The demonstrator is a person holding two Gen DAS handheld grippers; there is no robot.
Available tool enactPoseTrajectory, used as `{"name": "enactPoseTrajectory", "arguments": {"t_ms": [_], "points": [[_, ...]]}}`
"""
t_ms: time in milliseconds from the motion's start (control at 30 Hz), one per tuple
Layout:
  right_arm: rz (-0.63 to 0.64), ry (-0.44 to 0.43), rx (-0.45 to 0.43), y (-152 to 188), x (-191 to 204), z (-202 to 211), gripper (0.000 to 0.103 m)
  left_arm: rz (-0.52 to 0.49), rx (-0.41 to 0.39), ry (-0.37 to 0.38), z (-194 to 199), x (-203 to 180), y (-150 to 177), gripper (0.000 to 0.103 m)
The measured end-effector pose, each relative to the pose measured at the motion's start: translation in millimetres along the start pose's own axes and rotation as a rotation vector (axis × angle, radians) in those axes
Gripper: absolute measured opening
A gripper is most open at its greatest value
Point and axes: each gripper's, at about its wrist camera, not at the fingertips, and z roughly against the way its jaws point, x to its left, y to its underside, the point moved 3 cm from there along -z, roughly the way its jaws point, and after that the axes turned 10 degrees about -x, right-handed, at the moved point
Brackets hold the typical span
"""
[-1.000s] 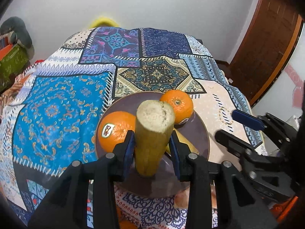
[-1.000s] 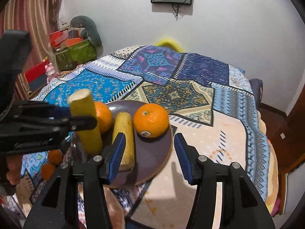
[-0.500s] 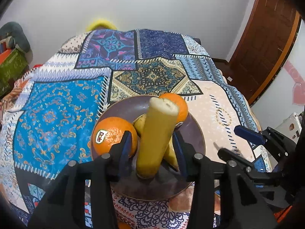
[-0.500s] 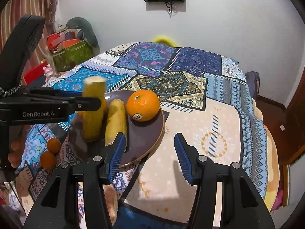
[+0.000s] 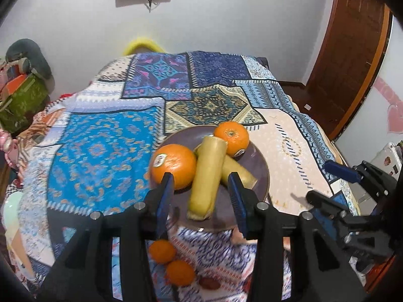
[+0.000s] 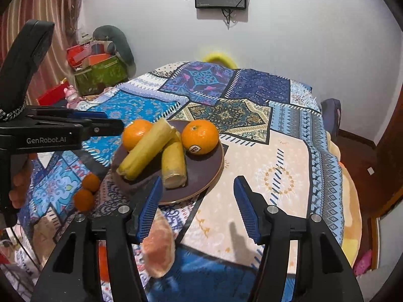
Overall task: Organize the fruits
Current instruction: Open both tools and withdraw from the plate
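A dark round plate (image 5: pixel 262 173) (image 6: pixel 214 166) on the patterned bedspread holds two oranges (image 5: pixel 173 164) (image 5: pixel 231 138) and two yellow banana pieces. One banana piece (image 5: pixel 206 176) (image 6: pixel 146 148) lies loose across the other (image 5: pixel 236 170) (image 6: pixel 173 163), leaning on the left orange (image 6: pixel 137 133). My left gripper (image 5: pixel 201 196) is open just behind that piece, its jaws apart and not touching it. My right gripper (image 6: pixel 196 206) is open and empty at the plate's near right edge. Two small oranges (image 5: pixel 171 261) (image 6: pixel 87 191) lie on the spread in front of the plate.
A pinkish fruit (image 6: pixel 158 249) lies on the spread near my right gripper's left finger. A pale green dish (image 5: pixel 10 209) sits at the left. Boxes and a cushion (image 6: pixel 100 63) stand left of the bed. A wooden door (image 5: pixel 352 50) is at the right.
My left gripper opened and let go of the banana piece, which now lies tilted on the plate over the other piece. Both grippers pulled back a little from the plate.
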Motion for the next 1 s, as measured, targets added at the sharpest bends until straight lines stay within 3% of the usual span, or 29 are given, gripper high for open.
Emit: {"name": "enactPoseTrajectory", "arguments": {"t_ms": [467,733,1000], "points": [[-0.017,0.004,0.02,13,23,34,0.06,-0.017,-0.003,-0.043,61,26,34,0.056],[-0.033,0.0,0.068,30,34,31,0.06,0.031,0.046,-0.032,63,40,62,0.056],[-0.071,-0.003,0.142,53,32,9,0.06,0.05,0.122,-0.009,41,40,86,0.056]]}}
